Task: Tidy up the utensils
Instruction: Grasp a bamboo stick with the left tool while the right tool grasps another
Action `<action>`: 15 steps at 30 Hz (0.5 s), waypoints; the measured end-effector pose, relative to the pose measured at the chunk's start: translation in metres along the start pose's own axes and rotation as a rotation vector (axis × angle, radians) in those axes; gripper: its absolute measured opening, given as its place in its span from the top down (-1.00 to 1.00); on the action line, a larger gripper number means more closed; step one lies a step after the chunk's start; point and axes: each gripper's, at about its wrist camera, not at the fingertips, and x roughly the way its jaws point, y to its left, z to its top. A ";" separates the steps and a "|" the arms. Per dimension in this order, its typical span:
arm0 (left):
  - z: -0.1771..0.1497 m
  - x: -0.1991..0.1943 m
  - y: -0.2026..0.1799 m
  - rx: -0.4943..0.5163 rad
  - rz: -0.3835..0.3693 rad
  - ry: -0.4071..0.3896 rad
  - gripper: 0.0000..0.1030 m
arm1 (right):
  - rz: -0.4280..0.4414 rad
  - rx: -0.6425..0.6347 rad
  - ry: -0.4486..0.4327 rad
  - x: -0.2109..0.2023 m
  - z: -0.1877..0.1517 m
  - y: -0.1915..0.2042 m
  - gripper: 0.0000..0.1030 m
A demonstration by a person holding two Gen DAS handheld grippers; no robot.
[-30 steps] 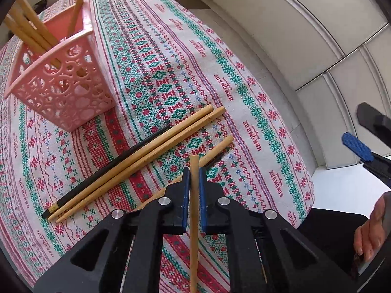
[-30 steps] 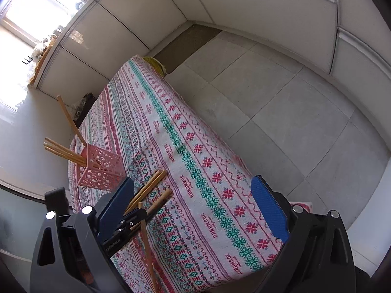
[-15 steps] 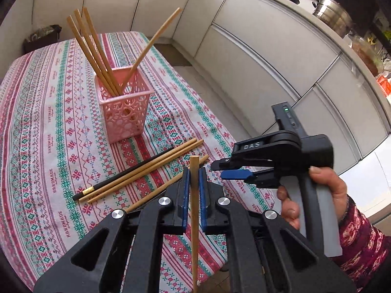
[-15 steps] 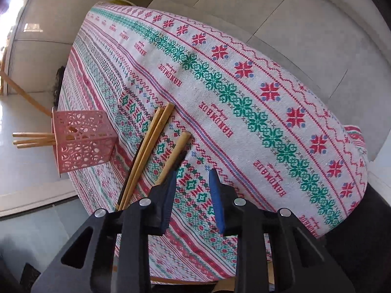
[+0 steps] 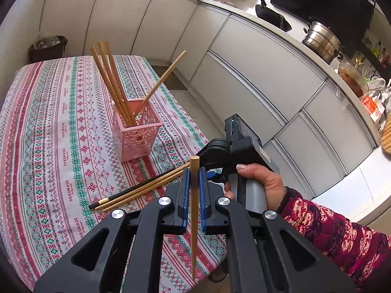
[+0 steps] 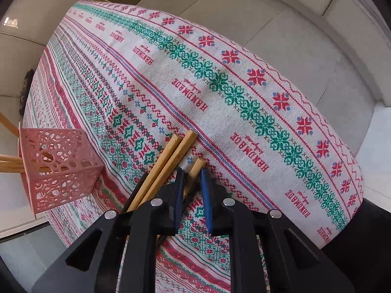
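My left gripper (image 5: 194,172) is shut on a wooden chopstick (image 5: 194,195), held above the patterned tablecloth (image 5: 48,134) with its blunt end pointing away. A pink lattice basket (image 5: 136,134) stands ahead with several wooden chopsticks leaning in it. My right gripper (image 6: 191,173) points steeply down at the cloth. Its jaws are closing around a single wooden chopstick (image 6: 196,166), with a slight gap still showing at the pads. Beside it lie two wooden chopsticks (image 6: 171,156) and a black one (image 6: 136,188). The basket (image 6: 56,166) is to the left in the right wrist view.
A person's hand (image 5: 256,180) in a patterned red sleeve holds the right gripper's handle. The table edge drops to a tiled floor (image 6: 293,24) on the right. White cabinets (image 5: 268,73) and a counter with pots run behind the table.
My left gripper rose and tilted up with its chopstick, bringing the basket and cabinets into view. My right gripper came down over the lone chopstick and its jaws narrowed from wide apart.
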 end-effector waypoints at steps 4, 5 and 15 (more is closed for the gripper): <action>0.000 -0.004 0.007 -0.016 0.024 -0.015 0.87 | 0.135 0.025 -0.051 -0.002 -0.006 -0.017 0.81; -0.001 -0.004 0.009 -0.019 0.031 -0.016 0.87 | 0.170 0.024 -0.075 -0.005 -0.009 -0.021 0.81; -0.008 -0.009 -0.017 0.062 0.072 -0.052 0.87 | 0.372 -0.287 -0.441 -0.095 -0.073 -0.023 0.81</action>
